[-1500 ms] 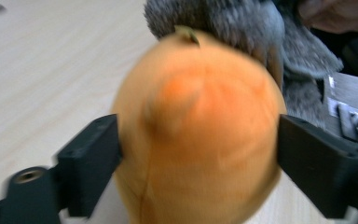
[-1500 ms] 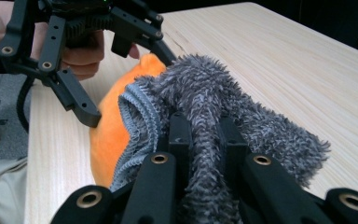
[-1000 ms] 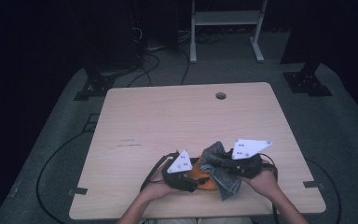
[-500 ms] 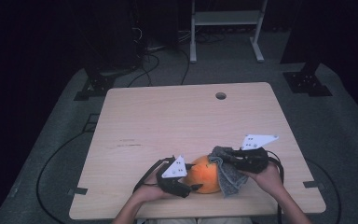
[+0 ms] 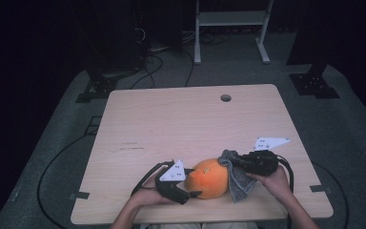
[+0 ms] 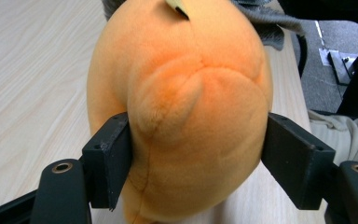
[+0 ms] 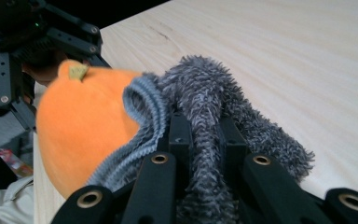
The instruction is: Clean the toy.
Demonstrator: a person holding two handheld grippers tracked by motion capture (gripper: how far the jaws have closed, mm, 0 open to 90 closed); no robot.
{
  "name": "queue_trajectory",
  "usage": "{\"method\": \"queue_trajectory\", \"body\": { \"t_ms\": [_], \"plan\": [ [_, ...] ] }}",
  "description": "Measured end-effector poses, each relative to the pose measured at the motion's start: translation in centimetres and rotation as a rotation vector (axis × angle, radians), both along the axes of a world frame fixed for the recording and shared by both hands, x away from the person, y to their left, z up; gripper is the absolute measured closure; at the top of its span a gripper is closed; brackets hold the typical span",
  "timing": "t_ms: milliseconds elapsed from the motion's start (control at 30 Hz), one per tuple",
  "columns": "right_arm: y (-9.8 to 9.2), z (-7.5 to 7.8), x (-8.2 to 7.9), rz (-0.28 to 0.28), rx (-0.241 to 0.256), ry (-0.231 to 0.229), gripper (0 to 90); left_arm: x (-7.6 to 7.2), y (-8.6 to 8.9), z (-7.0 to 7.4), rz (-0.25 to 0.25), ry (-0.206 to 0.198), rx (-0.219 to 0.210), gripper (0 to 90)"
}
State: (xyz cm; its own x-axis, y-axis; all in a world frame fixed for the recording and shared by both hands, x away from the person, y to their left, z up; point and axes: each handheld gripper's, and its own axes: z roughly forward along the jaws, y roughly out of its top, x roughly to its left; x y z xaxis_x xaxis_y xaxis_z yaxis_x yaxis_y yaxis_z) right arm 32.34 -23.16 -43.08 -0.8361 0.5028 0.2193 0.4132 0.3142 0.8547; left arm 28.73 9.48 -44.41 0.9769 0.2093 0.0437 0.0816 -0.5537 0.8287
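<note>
A: Jaws status, left to right?

B: Left gripper (image 6: 196,154) clamps my plush (image 5: 210,179) at the table's (image 5: 181,119) near edge; right gripper (image 7: 200,135) pinches the cloth (image 7: 214,100) against it.

A: Step?

B: Wiping, I judge. Next: drag cloth across, plush held steady.

Ahead of both claws the wooden table (image 5: 181,124) lies open right up to its far edge, so either could pass forward freely. Between the claws there is no way through: the orange plush toy (image 5: 210,178) fills the left gripper (image 5: 189,187) jaw to jaw, and the grey cloth (image 5: 235,175) pinched in the right gripper (image 5: 236,161) presses against the toy's side.
</note>
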Motion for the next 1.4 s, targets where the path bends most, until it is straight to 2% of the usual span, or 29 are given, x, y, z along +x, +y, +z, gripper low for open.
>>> {"method": "queue_trajectory", "body": {
  "t_ms": [100,200,267,367,433,500,600,633,733,800,867,900,1033,1133,1200,1300,1400],
  "plan": [
    [-0.7,-1.4,0.3,-0.024,0.005,0.059,79.2,0.2,0.2,0.0,-0.001,0.007,0.008,28.0],
    [-1.6,-2.1,0.2,-0.046,-0.033,0.083,79.2,0.3,0.4,-0.1,0.002,0.016,0.017,28.2],
    [-2.0,-1.8,0.1,-0.053,0.002,0.07,79.2,0.5,0.6,-0.1,0.01,0.03,0.017,28.2],
    [-1.6,-0.8,0.0,-0.03,0.073,0.037,79.1,0.6,0.6,-0.1,0.012,0.033,0.012,28.2],
    [-0.9,-0.4,0.0,-0.006,0.086,0.029,79.1,0.6,0.6,-0.2,0.01,0.032,0.014,28.2],
    [-0.2,-0.7,0.1,0.005,0.06,0.038,79.1,0.6,0.8,-0.2,0.011,0.031,0.017,28.2],
    [-0.5,-1.8,0.4,-0.006,0.081,0.087,79.1,0.7,0.9,-0.2,0.012,0.032,0.018,28.2],
    [-0.7,-2.2,0.3,-0.019,0.068,0.093,79.1,0.7,0.9,-0.2,0.011,0.032,0.017,28.1],
    [-1.3,-3.2,-0.1,-0.03,-0.016,0.113,79.1,0.8,0.8,-0.3,0.026,0.036,0.011,26.0],
    [-1.9,-3.1,-0.3,-0.045,-0.014,0.111,79.0,1.0,0.6,-0.2,0.067,0.045,0.013,18.1],
    [-2.3,-2.3,-0.5,-0.064,0.009,0.065,79.0,1.5,0.1,-0.4,0.077,0.099,0.032,9.4],
    [-2.3,-1.7,-0.7,-0.067,0.023,0.041,79.0,1.6,-0.3,-0.6,0.063,0.127,0.037,8.5],
    [-0.5,1.0,-1.8,-0.022,0.036,-0.074,79.0,1.4,-1.2,-0.6,0.061,0.117,0.028,9.5],
    [2.1,3.1,-3.3,0.034,-0.003,-0.187,79.0,1.5,-1.3,-0.5,0.077,0.122,0.015,13.4],
    [3.3,3.8,-4.0,0.059,-0.035,-0.23,79.0,1.5,-1.2,-0.6,0.081,0.13,-0.003,14.6],
    [4.5,3.9,-4.2,0.077,-0.082,-0.254,79.0,1.4,-1.0,-0.5,0.073,0.126,-0.026,21.1],
    [3.4,3.0,-3.1,0.044,-0.068,-0.215,79.0,1.5,-0.9,-0.5,0.079,0.133,-0.064,26.4]
  ]
}}
